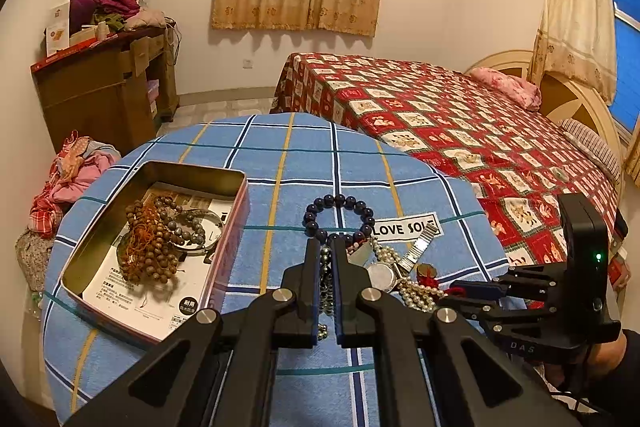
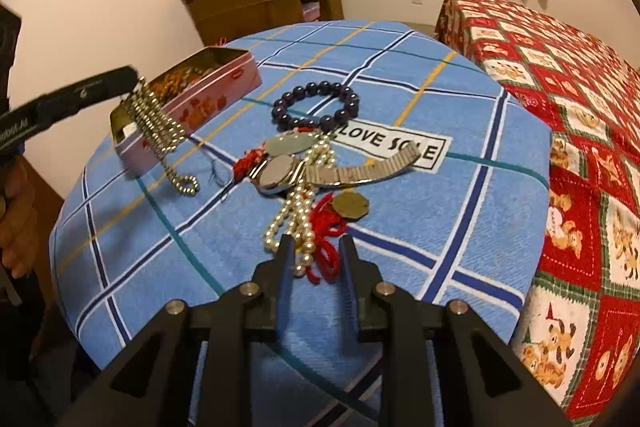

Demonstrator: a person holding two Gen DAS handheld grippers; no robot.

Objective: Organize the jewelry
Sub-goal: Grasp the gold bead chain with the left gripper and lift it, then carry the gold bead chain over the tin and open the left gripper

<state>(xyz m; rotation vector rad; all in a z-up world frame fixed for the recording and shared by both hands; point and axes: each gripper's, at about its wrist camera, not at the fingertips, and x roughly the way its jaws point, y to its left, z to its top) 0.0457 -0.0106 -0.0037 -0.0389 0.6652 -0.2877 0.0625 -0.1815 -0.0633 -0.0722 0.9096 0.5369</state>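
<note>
Left tool (image 1: 328, 247) pinching the bead chain (image 2: 160, 127), lifting it; next swing over the tin (image 1: 160, 239). Right tool (image 2: 316, 247) half-open, empty.

left wrist cam: looking fwd along its fingers, down at blue checked tablecloth (image 1: 280, 155), close, bed (image 1: 460, 115) behind
right wrist cam: facing tin (image 2: 192, 99) from the right, low
shared: jewelry pile (image 2: 304, 163), tin, tablecloth

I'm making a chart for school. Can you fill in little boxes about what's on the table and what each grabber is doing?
left gripper: shut on metal bead chain, lifted, tail touching cloth
right gripper: open, by pearl strand
tin: open, brown beads inside
on cloth: dark bead bracelet, watch, red cord
</note>
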